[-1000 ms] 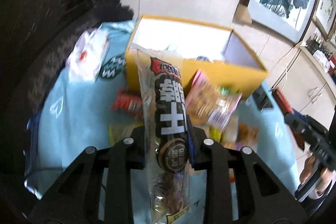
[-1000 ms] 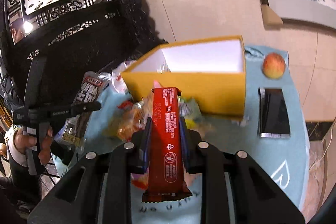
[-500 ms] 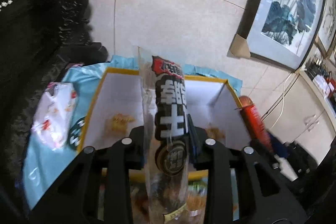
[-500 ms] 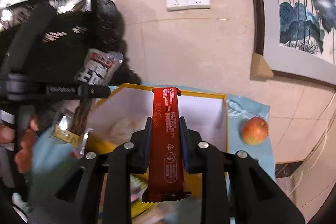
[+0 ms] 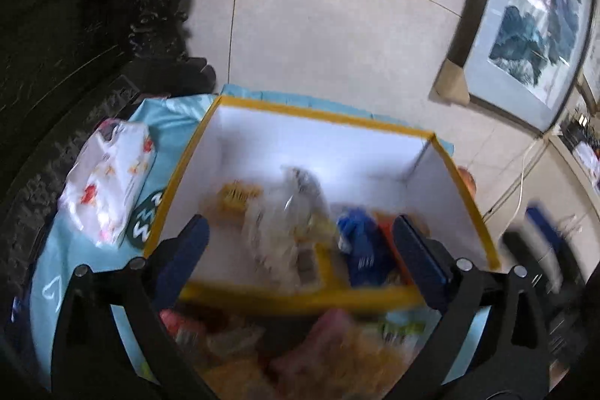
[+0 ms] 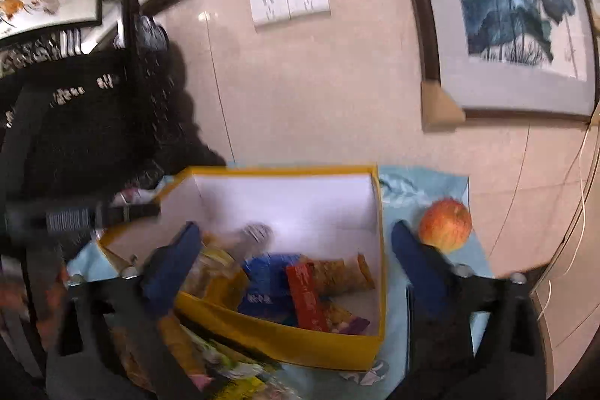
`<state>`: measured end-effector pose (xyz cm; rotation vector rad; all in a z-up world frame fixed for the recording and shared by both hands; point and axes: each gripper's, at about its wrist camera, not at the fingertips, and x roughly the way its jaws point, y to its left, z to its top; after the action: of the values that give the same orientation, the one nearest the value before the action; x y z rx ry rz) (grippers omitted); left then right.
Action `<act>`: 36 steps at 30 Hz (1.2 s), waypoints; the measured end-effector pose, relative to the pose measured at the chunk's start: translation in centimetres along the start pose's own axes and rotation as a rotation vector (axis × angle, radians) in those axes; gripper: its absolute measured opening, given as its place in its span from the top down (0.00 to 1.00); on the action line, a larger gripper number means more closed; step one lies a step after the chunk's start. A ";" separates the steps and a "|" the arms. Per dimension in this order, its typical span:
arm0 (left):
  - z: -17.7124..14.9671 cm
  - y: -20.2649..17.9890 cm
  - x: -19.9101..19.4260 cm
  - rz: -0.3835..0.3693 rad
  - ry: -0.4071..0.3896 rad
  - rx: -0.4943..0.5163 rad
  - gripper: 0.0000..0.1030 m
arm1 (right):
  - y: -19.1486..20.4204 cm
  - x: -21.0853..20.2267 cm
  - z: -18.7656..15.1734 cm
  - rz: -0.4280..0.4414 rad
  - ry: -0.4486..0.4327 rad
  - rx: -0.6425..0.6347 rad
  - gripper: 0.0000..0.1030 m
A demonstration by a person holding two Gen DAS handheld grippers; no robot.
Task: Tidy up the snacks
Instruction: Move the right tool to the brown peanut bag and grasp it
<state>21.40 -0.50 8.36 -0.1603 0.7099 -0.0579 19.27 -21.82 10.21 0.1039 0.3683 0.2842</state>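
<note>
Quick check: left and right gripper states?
Left gripper: open, jaws just opened, holding nothing.
Right gripper: open, jaws just opened, holding nothing.

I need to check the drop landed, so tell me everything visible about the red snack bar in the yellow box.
The red snack bar is a long, flat, glossy red wrapper with small white print. It lies slanted inside the yellow box, near the front wall, resting across a blue packet and other snack bags. No gripper touches it.
</note>
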 end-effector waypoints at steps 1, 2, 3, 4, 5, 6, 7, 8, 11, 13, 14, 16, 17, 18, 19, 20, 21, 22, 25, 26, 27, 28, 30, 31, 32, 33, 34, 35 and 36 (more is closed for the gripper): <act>-1.0 0.3 -0.7 0.010 0.000 0.007 0.02 | 0.7 -0.7 0.3 0.026 -0.012 -0.017 0.01; -1.9 0.6 -1.3 0.019 -0.003 0.010 0.02 | 1.3 -1.2 0.5 0.042 -0.018 -0.027 0.01; -2.9 1.1 -2.0 0.025 -0.007 0.014 0.02 | 1.9 -1.8 0.7 0.060 -0.023 -0.034 0.01; -4.2 1.8 -3.0 0.035 -0.011 0.019 0.02 | 2.5 -2.5 0.9 0.095 -0.021 -0.031 0.01; -5.1 2.3 -3.6 0.045 -0.012 0.021 0.02 | 2.9 -2.9 1.1 0.122 -0.013 -0.026 0.01; -6.1 3.1 -4.3 0.062 -0.007 0.016 0.02 | 3.4 -3.6 1.1 0.153 -0.004 -0.022 0.01; -6.6 3.7 -4.8 0.066 -0.006 0.008 0.02 | 3.9 -4.4 1.0 0.181 0.002 -0.027 0.01; -7.2 4.5 -5.5 0.066 -0.018 -0.010 0.02 | 4.2 -4.9 0.9 0.187 0.006 -0.036 0.01; -8.5 6.0 -7.3 0.072 -0.067 -0.052 0.02 | 4.8 -6.6 0.0 0.108 0.031 -0.080 0.01; -9.1 6.4 -8.0 0.070 -0.069 -0.059 0.02 | 4.7 -7.6 -1.0 0.049 0.053 -0.079 0.01; -9.5 6.3 -8.3 0.068 -0.069 -0.056 0.02 | 4.4 -8.0 -1.5 0.038 0.063 -0.066 0.01; -10.2 5.9 -8.7 0.048 -0.060 -0.031 0.02 | 3.7 -8.8 -2.8 0.013 0.083 -0.034 0.01; -10.5 5.6 -8.8 0.036 -0.054 -0.017 0.02 | 3.2 -8.9 -3.4 -0.005 0.088 -0.019 0.01; -10.9 5.4 -8.9 0.027 -0.048 -0.005 0.02 | 2.8 -9.1 -4.0 -0.020 0.090 -0.001 0.01; -11.1 5.2 -9.0 0.031 -0.049 -0.002 0.02 | 2.4 -9.5 -4.7 -0.025 0.094 0.021 0.01; -11.4 5.1 -9.2 0.040 -0.058 -0.007 0.02 | 2.1 -9.7 -5.3 -0.018 0.105 0.032 0.01; -11.7 5.1 -9.5 0.046 -0.075 -0.014 0.02 | 1.9 -9.8 -5.9 -0.013 0.119 0.040 0.01; -12.2 5.1 -9.8 0.043 -0.100 -0.018 0.02 | 1.7 -9.9 -6.8 -0.013 0.140 0.046 0.01; -13.0 5.1 -9.1 0.064 -0.036 0.002 0.02 | 1.3 -9.9 -9.1 -0.011 0.235 0.038 0.01; -13.3 5.2 -8.6 0.052 -0.003 0.009 0.02 | 1.1 -9.9 -9.8 -0.020 0.259 0.038 0.01; -13.5 5.2 -8.2 0.042 0.024 0.014 0.02 | 0.9 -9.7 -10.7 -0.031 0.297 0.036 0.01; -14.0 5.3 -7.7 0.035 0.045 0.015 0.02 | 0.8 -9.6 -11.3 -0.037 0.322 0.037 0.01; -14.7 5.4 -7.0 0.047 0.066 0.013 0.02 | 0.3 -9.3 -12.5 -0.056 0.360 0.060 0.01; -15.0 5.6 -6.8 0.051 0.076 0.010 0.02 | 0.0 -9.1 -12.8 -0.062 0.378 0.081 0.01; -15.3 5.8 -6.4 0.054 0.092 0.003 0.02 | -0.3 -8.9 -13.2 -0.067 0.404 0.115 0.01; -15.6 6.0 -6.2 0.059 0.108 -0.005 0.02 | -0.4 -8.6 -13.5 -0.072 0.423 0.138 0.01; -15.8 6.2 -6.1 0.063 0.115 -0.011 0.02 | -0.2 -8.3 -13.7 -0.078 0.439 0.144 0.01; -16.0 6.4 -6.1 0.068 0.118 -0.016 0.02 | 0.1 -8.1 -13.8 -0.086 0.442 0.139 0.01; -16.1 6.6 -6.1 0.070 0.117 -0.018 0.02 | 0.5 -8.0 -13.8 -0.099 0.441 0.132 0.01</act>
<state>6.30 4.59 -0.85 -0.1502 0.8326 0.0065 6.93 -23.04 0.17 0.1521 0.8276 0.1826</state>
